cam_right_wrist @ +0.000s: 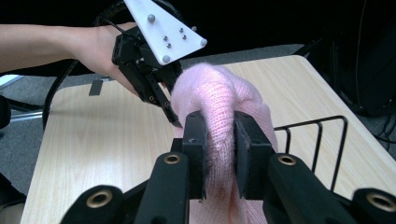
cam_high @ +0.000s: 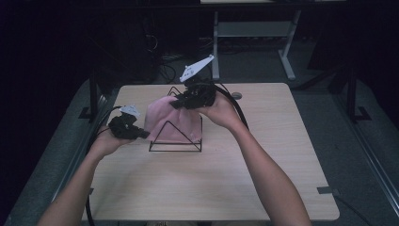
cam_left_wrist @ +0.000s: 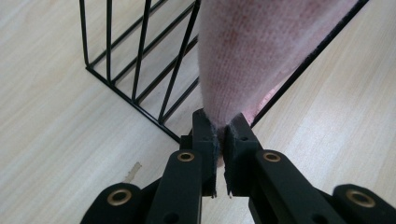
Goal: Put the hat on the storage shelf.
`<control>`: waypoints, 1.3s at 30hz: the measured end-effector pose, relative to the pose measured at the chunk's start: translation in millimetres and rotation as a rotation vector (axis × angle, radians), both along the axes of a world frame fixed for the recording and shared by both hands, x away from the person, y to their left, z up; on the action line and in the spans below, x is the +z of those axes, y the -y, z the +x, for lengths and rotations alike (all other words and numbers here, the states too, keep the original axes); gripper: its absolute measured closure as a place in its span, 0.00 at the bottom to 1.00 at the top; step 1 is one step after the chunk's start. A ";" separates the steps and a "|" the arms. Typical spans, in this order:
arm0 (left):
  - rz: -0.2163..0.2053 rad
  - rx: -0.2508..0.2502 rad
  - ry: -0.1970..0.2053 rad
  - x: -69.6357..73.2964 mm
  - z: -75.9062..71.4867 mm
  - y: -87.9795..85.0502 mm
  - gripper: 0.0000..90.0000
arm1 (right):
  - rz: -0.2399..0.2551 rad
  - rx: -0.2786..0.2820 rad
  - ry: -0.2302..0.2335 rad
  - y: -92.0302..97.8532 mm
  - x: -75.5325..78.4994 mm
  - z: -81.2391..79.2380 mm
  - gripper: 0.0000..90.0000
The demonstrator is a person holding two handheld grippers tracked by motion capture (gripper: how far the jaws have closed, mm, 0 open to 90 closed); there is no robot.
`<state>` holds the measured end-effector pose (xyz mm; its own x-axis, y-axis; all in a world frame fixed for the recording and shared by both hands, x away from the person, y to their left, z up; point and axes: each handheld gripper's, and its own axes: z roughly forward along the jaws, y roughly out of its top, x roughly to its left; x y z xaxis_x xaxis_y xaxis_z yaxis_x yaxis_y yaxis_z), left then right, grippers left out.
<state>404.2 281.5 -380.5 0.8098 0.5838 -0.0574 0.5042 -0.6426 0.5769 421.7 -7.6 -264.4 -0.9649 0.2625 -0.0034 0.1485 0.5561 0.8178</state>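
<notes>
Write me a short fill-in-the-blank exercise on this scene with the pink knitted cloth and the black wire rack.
1. The pink knitted cloth is draped over a black wire rack whose end frame has the shape of a ____.
2. The left gripper is shut on the ____.
3. The right gripper pinches a ____ fold of the cloth.
4. The rack stands on a light ____ table.

Missing words: triangle; cloth; pink; wooden
</notes>
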 end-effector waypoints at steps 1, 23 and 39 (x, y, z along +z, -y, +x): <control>-0.005 0.003 -0.001 -2.0 0.1 -0.2 0.93 | 0.000 -0.001 -0.007 -0.8 -1.4 0.0 0.84; 0.077 -0.021 -0.038 -26.9 -0.8 6.6 0.93 | -0.040 0.017 -0.089 -6.8 -26.5 7.7 0.83; 0.080 0.004 -0.070 -42.2 2.0 3.7 0.93 | -0.054 0.026 -0.125 -11.1 -39.4 7.6 0.68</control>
